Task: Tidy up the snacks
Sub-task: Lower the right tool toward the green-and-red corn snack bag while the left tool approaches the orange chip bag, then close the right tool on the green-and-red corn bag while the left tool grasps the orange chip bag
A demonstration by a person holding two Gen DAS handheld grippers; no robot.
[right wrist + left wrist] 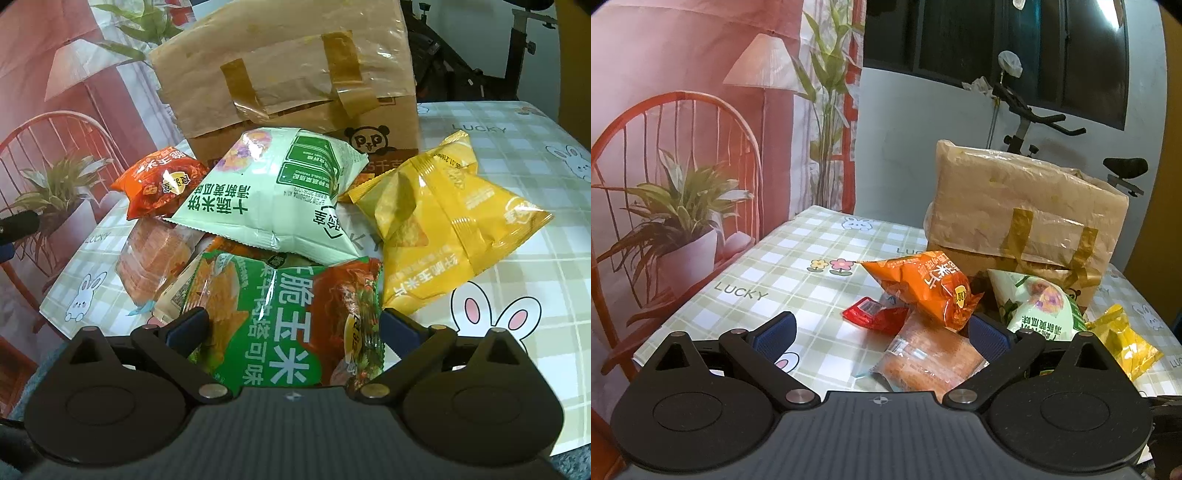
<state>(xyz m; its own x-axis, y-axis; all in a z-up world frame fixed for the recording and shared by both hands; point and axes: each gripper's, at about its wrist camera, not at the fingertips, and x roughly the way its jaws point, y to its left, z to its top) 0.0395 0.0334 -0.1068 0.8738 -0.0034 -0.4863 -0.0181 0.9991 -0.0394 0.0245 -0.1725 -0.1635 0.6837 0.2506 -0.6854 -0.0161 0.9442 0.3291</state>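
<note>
A pile of snack packs lies on the checked tablecloth (798,258) in front of a taped brown paper bag (1023,214) (288,74). My left gripper (882,336) is open, its fingers on either side of a clear-wrapped brown bread pack (931,358). Beyond it lie an orange bag (923,284) and a small red packet (875,314). My right gripper (293,328) is open too, and a dark green chip bag (288,325) sits between its fingers, apparently ungripped. A pale green bag (273,192) rests on top of the pile, with a yellow bag (443,229) to the right.
The orange bag (159,184) and bread pack (155,258) lie at the pile's left. A printed wall cloth (683,147) hangs along the table's left side. An exercise bike (1034,122) stands behind the paper bag. Bare tablecloth (517,295) shows right of the yellow bag.
</note>
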